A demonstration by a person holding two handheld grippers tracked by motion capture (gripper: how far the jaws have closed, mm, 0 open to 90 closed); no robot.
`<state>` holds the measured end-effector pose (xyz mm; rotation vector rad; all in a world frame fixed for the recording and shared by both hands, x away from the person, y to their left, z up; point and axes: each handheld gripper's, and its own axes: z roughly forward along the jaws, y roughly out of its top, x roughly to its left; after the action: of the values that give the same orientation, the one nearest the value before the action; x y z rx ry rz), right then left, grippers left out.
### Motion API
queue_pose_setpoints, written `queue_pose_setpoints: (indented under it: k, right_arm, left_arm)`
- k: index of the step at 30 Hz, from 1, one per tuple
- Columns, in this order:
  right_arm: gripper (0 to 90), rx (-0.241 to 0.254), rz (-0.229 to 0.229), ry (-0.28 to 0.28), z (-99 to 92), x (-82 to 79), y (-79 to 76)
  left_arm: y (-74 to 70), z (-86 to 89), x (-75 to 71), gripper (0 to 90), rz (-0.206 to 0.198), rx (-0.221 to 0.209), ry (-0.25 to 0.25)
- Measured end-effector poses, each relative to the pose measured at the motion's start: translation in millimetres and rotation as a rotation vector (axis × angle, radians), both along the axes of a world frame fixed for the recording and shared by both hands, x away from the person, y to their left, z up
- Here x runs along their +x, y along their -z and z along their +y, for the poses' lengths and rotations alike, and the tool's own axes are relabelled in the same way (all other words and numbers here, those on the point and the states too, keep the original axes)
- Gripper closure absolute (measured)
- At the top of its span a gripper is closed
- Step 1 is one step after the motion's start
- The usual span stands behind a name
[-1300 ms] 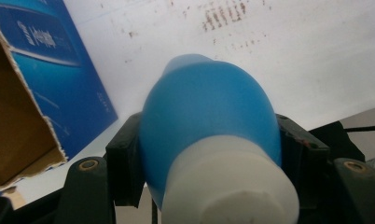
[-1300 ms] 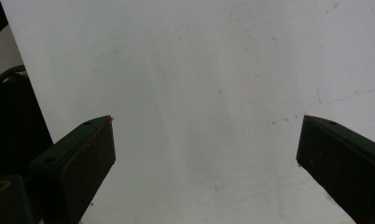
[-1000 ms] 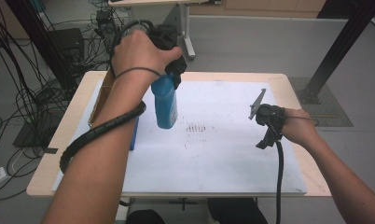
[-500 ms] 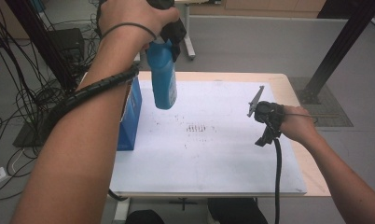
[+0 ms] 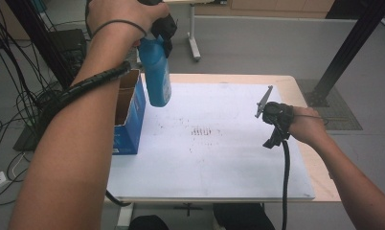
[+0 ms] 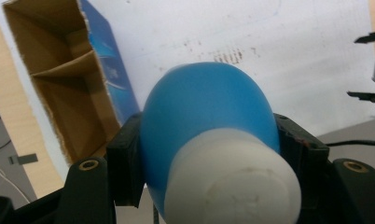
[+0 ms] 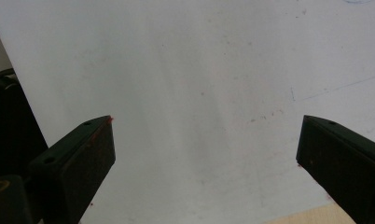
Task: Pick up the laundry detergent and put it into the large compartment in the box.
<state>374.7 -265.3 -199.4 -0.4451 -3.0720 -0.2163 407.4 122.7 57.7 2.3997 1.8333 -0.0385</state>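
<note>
Tabletop, white sheet: blue bottle hanging upright, cap up, clamped in left gripper; right gripper wide, holding nothing.

From my seat at the far end of the link I look down on a light wooden table with rounded corners, most of its top covered by a white sheet that carries a faint patch of dark smudges near its middle. Around it lies a grey floor. To the left, a tangle of black cables hangs beside a dark equipment stand. A black slanted post rises at the right from a base on a dark mat. Farther back stands a pale table leg. The light is even and soft.
</note>
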Motion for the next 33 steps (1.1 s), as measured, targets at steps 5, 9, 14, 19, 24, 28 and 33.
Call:
queue_pose_setpoints:
  k: [5,9,14,19,24,28,33]
  right_arm:
    - [4.5,-0.005,0.0,-0.001,1.7,0.5,0.0]
    - [4.4,-0.001,0.002,0.0,2.2,0.9,-0.6]
    - [4.4,-0.01,0.0,-0.002,5.1,1.0,-0.4]
    - [4.4,-0.018,-0.002,-0.003,7.8,-0.1,-1.0]
    - [4.4,-0.028,-0.003,0.003,8.3,0.3,-1.8]
    - [4.4,-0.025,-0.005,0.004,6.8,0.3,-2.2]
    - [4.4,-0.031,-0.004,0.01,5.9,0.2,-2.7]
  left_arm:
    - [3.5,17.1,5.3,36.6,0.002,0.013,-0.039]
    - [8.1,26.9,10.8,36.6,0.007,0.05,-0.08]
    - [12.0,38.6,13.2,36.6,-0.002,0.081,-0.119]
    - [16.5,58.2,16.0,36.6,0.004,0.072,-0.143]
    - [18.6,73.7,18.6,36.6,0.016,0.075,-0.162]
    - [16.0,81.8,17.1,36.6,0.005,0.086,-0.177]
    - [12.2,92.5,17.3,36.5,-0.002,0.096,-0.175]
